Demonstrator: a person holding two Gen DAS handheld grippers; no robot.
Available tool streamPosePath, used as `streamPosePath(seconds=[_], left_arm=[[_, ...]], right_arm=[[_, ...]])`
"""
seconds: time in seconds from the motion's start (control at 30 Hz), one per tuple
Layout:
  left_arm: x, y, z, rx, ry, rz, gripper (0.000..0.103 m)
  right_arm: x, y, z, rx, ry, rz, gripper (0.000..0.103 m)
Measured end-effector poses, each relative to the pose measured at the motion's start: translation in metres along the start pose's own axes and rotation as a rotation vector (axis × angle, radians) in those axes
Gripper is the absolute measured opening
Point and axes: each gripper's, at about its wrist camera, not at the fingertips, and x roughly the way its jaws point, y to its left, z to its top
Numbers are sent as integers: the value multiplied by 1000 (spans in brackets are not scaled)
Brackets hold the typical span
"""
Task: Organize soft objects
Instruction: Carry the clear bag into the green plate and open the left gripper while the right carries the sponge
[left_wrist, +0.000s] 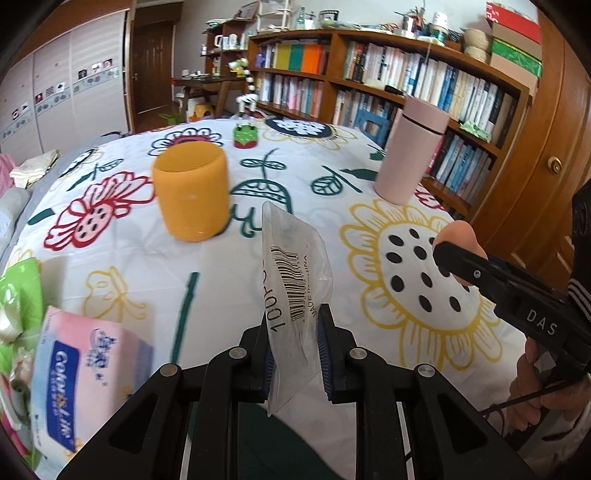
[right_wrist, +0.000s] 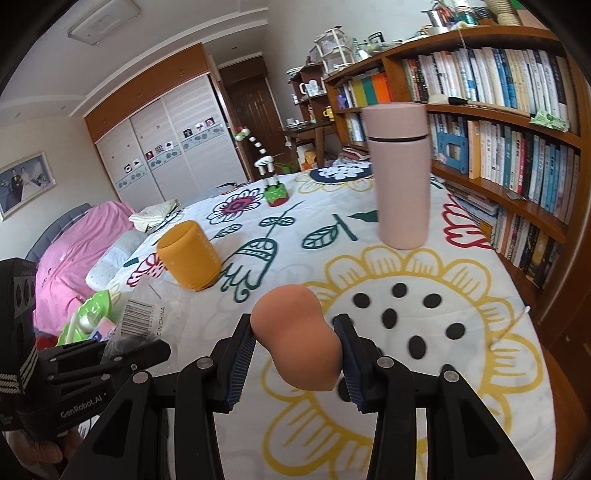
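Flowered table cloth (right_wrist: 369, 229) is mostly bare. A sponge (right_wrist: 299, 339) is clamped by the right gripper (right_wrist: 299, 350), a clear bag (left_wrist: 295, 295) is pinched by the left gripper (left_wrist: 295, 354); packing seems not yet done.

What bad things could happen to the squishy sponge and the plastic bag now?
The peach gourd-shaped makeup sponge is squeezed between the right gripper pads by its waist; being soft, it might squirt out and drop onto the flowered bedsheet. The clear plastic bag with a barcode in the left gripper looks flat and limp, so the sponge might miss its opening.
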Motion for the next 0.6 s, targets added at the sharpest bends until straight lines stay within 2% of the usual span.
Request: streamPosePath(seconds=[0.6], left_arm=[[-46, 78, -15, -130, -80, 116, 21]], right_arm=[[13, 60, -2, -69, 25, 81, 47]])
